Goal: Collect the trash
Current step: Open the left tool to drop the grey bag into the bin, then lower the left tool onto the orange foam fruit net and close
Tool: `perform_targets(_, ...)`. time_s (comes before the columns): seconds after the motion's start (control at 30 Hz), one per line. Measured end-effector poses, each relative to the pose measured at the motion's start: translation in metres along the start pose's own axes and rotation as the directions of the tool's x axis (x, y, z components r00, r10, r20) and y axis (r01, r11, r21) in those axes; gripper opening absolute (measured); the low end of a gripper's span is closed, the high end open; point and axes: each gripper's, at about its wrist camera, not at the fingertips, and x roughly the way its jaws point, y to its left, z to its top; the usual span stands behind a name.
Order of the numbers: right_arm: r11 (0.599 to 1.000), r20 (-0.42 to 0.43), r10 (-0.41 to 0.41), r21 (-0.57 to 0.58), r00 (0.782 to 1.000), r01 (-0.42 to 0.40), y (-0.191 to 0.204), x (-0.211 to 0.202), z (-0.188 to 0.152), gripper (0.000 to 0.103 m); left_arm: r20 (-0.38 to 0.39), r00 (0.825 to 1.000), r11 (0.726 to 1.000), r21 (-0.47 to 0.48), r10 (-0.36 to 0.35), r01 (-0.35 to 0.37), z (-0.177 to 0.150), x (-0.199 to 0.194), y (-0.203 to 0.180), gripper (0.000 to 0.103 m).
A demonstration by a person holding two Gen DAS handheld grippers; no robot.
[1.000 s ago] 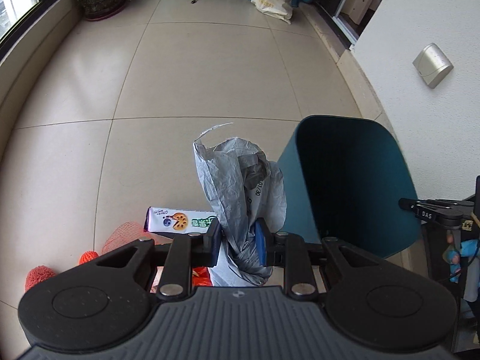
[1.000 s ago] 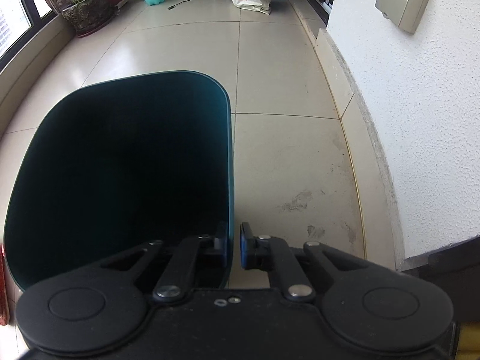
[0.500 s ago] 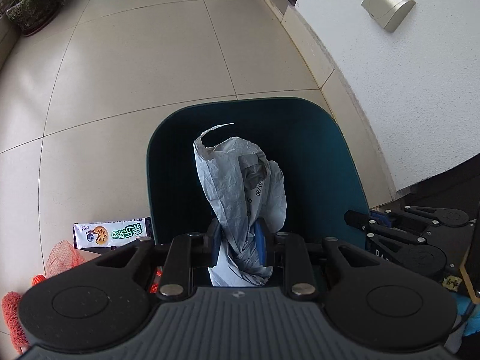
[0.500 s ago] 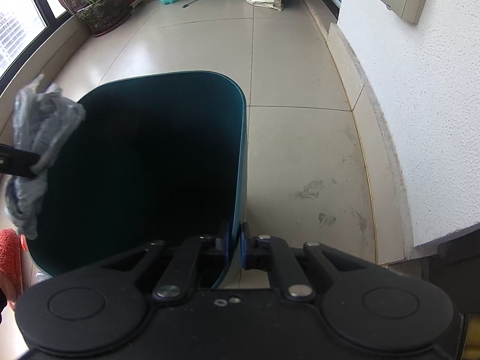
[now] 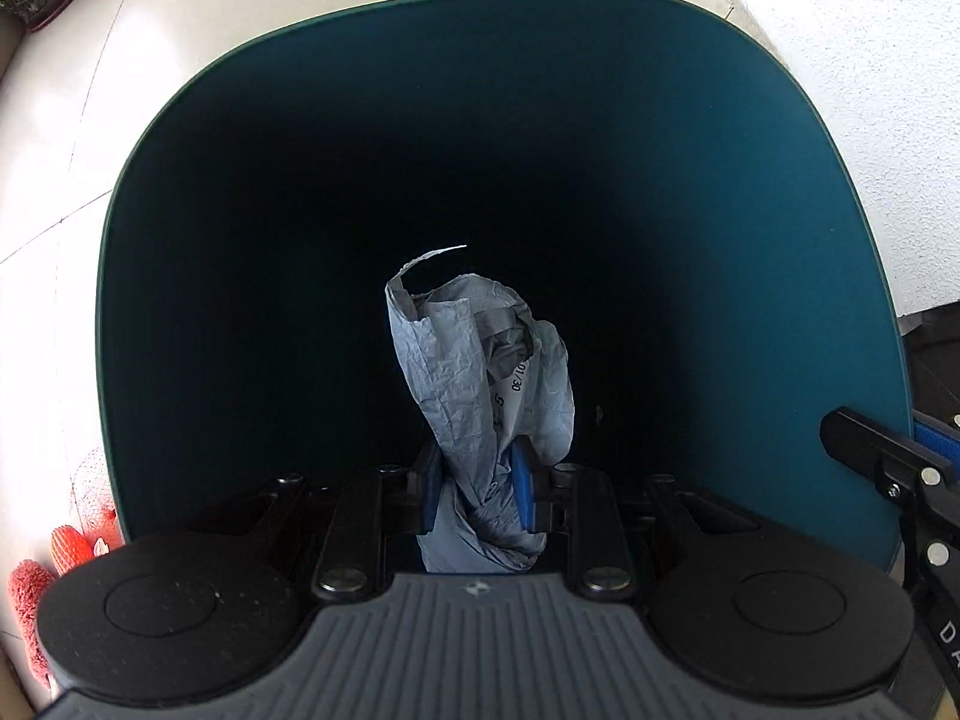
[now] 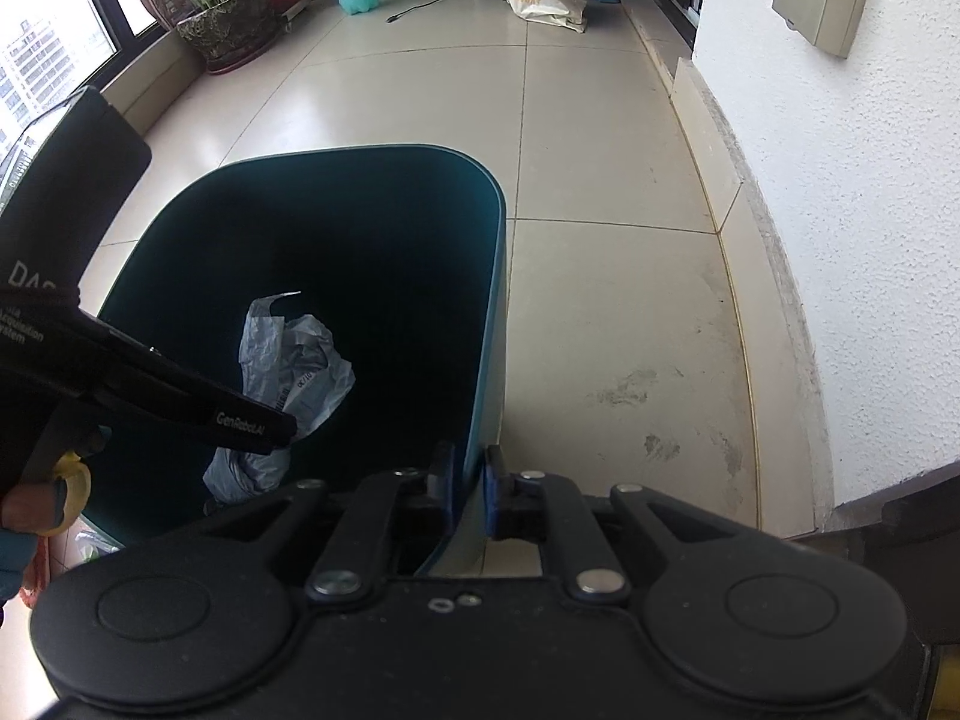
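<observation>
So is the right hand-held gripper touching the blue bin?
Touching. The right wrist view shows the right hand-held gripper with its two pads closed on the teal bin's side wall, pinching it with no gap.

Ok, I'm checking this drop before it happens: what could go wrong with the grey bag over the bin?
1. The crumpled grey bag is twisted between the left claw pads, so it may cling to one pad instead of falling when released.
2. The right claw pinches only the thin wall of the teal bin; a slip could tip or shift it.
3. The red mesh netting still on the floor beside the bin could be missed.
</observation>
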Motion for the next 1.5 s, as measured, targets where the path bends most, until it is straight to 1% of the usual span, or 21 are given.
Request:
perform_targets(0.1,1.000,-0.001,0.002,0.003,1.000,-0.002,0.000,-0.001,0.000,0.009,-0.017,1.000,1.000,-0.008,-0.013,0.013,-0.001,0.004,-0.001,0.024)
perform_targets(0.17,1.000,-0.002,0.001,0.005,1.000,-0.001,0.000,-0.001,0.001,0.009,-0.027,0.999,1.000,-0.016,-0.026,0.025,0.000,0.005,-0.003,0.028)
perform_targets(0.27,1.000,-0.003,0.001,0.006,1.000,-0.001,0.000,-0.001,0.001,0.009,-0.004,1.000,1.000,-0.015,-0.024,0.024,0.003,0.004,-0.003,0.045)
perform_targets(0.3,1.000,-0.004,0.001,0.005,1.000,-0.001,0.001,-0.002,0.002,0.009,0.012,1.000,1.000,-0.015,-0.027,0.027,0.002,0.001,-0.003,0.057)
perform_targets(0.33,1.000,-0.004,0.000,0.005,1.000,0.000,0.001,-0.002,0.002,0.009,0.025,0.999,0.999,-0.016,-0.032,0.032,0.002,-0.002,-0.002,0.063)
perform_targets(0.47,1.000,-0.006,-0.007,-0.001,1.000,0.007,0.003,-0.001,0.003,0.008,0.069,0.996,0.998,-0.006,-0.057,0.057,-0.006,-0.022,0.001,0.063)
perform_targets(0.63,1.000,-0.006,-0.025,-0.016,1.000,0.025,0.009,-0.001,0.003,0.008,0.148,0.986,0.997,0.023,-0.082,0.079,-0.026,-0.062,0.016,0.063)
perform_targets(0.73,0.999,-0.005,-0.038,-0.025,0.999,0.038,0.014,-0.001,0.002,0.008,0.197,0.977,0.997,0.016,-0.077,0.075,-0.042,-0.086,0.043,0.063)
perform_targets(0.77,0.999,-0.005,-0.041,-0.025,0.999,0.041,0.015,-0.001,0.002,0.008,0.218,0.972,0.996,0.011,-0.085,0.084,-0.049,-0.094,0.054,0.062)
perform_targets(0.8,0.999,-0.005,-0.045,-0.026,0.999,0.045,0.016,-0.001,0.002,0.008,0.231,0.969,0.995,0.000,-0.093,0.095,-0.055,-0.101,0.064,0.064)
perform_targets(0.9,0.998,-0.005,-0.060,-0.032,0.998,0.060,0.021,0.000,0.002,0.008,0.266,0.963,0.997,-0.056,-0.040,0.057,-0.075,-0.119,0.104,0.064)
perform_targets(1.07,0.997,-0.009,-0.071,-0.029,0.997,0.071,0.023,0.001,0.003,0.007,0.272,0.962,0.984,-0.170,0.002,0.046,-0.108,-0.136,0.175,0.064)
perform_targets(1.13,0.997,-0.011,-0.072,-0.029,0.997,0.072,0.024,0.001,0.003,0.007,0.264,0.964,0.978,-0.205,0.009,0.047,-0.120,-0.136,0.195,0.067)
perform_targets(1.17,0.997,-0.012,-0.072,-0.029,0.997,0.072,0.023,0.001,0.004,0.007,0.262,0.965,0.972,-0.233,0.022,0.042,-0.127,-0.134,0.209,0.070)
perform_targets(1.2,0.997,-0.013,-0.073,-0.028,0.997,0.072,0.024,0.001,0.005,0.007,0.261,0.965,0.966,-0.256,0.036,0.033,-0.130,-0.132,0.217,0.076)
perform_targets(1.23,0.997,-0.014,-0.073,-0.027,0.997,0.072,0.023,0.001,0.005,0.007,0.263,0.963,0.960,-0.279,0.055,0.022,-0.136,-0.130,0.226,0.078)
perform_targets(1.27,0.997,-0.013,-0.072,-0.028,0.997,0.072,0.024,0.001,0.005,0.007,0.266,0.961,0.955,-0.298,0.073,0.010,-0.136,-0.141,0.236,0.078)
perform_targets(1.33,0.997,-0.013,-0.071,-0.027,0.997,0.071,0.024,0.001,0.006,0.007,0.259,0.956,0.936,-0.349,0.136,-0.038,-0.156,-0.130,0.255,0.079)
perform_targets(1.37,0.997,-0.013,-0.070,-0.025,0.997,0.069,0.024,0.001,0.006,0.007,0.250,0.956,0.926,-0.375,0.154,-0.051,-0.161,-0.122,0.265,0.079)
perform_targets(1.43,0.997,-0.019,-0.069,-0.019,0.997,0.069,0.023,0.001,0.006,0.008,0.223,0.961,0.903,-0.426,0.161,-0.052,-0.167,-0.107,0.286,0.079)
perform_targets(1.5,0.997,-0.022,-0.073,-0.017,0.997,0.072,0.024,0.002,0.006,0.008,0.180,0.971,0.876,-0.479,0.155,-0.051,-0.176,-0.086,0.317,0.079)
